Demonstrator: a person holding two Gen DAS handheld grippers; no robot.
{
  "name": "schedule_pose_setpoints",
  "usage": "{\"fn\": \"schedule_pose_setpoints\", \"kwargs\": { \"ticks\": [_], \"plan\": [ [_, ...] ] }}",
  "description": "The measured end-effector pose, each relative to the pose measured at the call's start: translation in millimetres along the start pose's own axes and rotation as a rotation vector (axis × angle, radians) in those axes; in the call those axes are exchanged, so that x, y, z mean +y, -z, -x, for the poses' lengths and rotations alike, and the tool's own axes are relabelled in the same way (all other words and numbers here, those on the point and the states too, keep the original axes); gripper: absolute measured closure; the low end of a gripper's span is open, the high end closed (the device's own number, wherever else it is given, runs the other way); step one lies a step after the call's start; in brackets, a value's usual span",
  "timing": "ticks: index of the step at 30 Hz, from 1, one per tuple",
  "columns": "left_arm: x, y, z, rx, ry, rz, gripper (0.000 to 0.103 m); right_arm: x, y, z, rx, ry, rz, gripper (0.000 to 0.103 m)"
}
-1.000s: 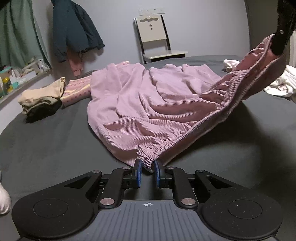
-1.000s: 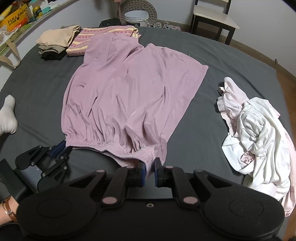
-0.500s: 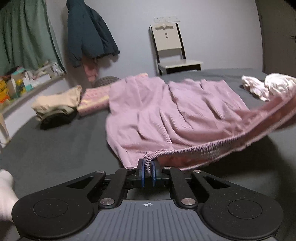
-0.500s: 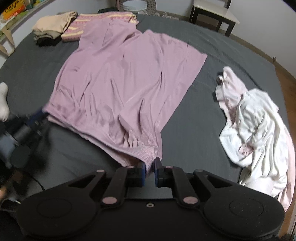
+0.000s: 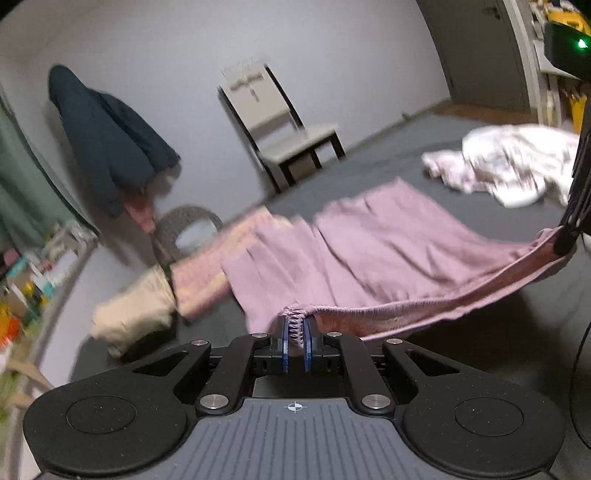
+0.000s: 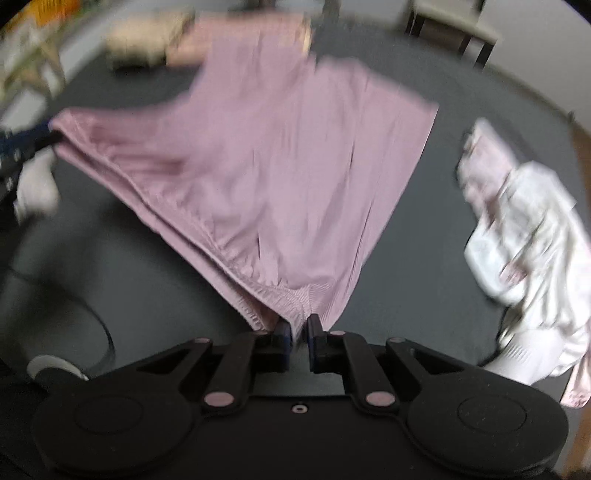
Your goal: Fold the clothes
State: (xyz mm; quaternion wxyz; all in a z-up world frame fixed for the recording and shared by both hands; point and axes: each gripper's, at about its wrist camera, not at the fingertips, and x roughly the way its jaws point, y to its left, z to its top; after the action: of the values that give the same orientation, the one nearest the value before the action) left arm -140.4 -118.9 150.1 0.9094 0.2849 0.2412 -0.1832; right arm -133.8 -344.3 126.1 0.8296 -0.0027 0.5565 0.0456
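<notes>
Two grippers, left gripper (image 5: 294,338) and right gripper (image 6: 299,332), each pinch an end of the mauve skirt's (image 6: 258,166) elastic waistband, stretched crosswise between them, hem trailing forward on the bed (image 6: 147,280)

Right wrist view: heavy motion blur throughout. Folded stack (image 6: 147,37) at far edge of bed smeared; can't tell how many pieces or their order. White/pink heap (image 6: 532,243) blurred, cut by right frame edge; item count n/d. Left gripper (image 6: 22,144) cut off at left edge, jaws not resolvable there. Pale blob (image 6: 37,184) beneath it: too smeared to ID. Chair (image 6: 454,22) cropped at top, legs only.

Left wrist view: milder blur. Shelf clutter (image 5: 22,284) at left illegible. Right gripper (image 5: 565,236) mostly out of frame at right; only dark body edge visible, pink garment (image 5: 388,251) waistband corner hidden behind it. Garment's far hem soft, edge line unclear.
</notes>
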Motion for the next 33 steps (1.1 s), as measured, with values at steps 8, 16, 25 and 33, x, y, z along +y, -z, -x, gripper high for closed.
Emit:
{"fn": "schedule_pose_setpoints", "kwargs": {
  "ticks": [8, 16, 25, 33],
  "plan": [
    [97, -98, 73, -0.176, -0.043, 0.095, 0.095, -24, -36, 150, -0.378, -0.032, -0.090, 0.094],
    [82, -90, 52, -0.039, 0.343, 0.289, 0.095, -15, -46, 147, -0.397, -0.009, -0.089, 0.100],
    [-33, 11, -41, 0.081, 0.471, 0.595, 0.054, -6, -43, 106, -0.320, 0.041, 0.002, 0.093],
    [-74, 78, -87, 0.196, 0.333, 0.679, 0.046, -5, -3, -24, 0.001, 0.121, 0.225, 0.071]
  ]
}}
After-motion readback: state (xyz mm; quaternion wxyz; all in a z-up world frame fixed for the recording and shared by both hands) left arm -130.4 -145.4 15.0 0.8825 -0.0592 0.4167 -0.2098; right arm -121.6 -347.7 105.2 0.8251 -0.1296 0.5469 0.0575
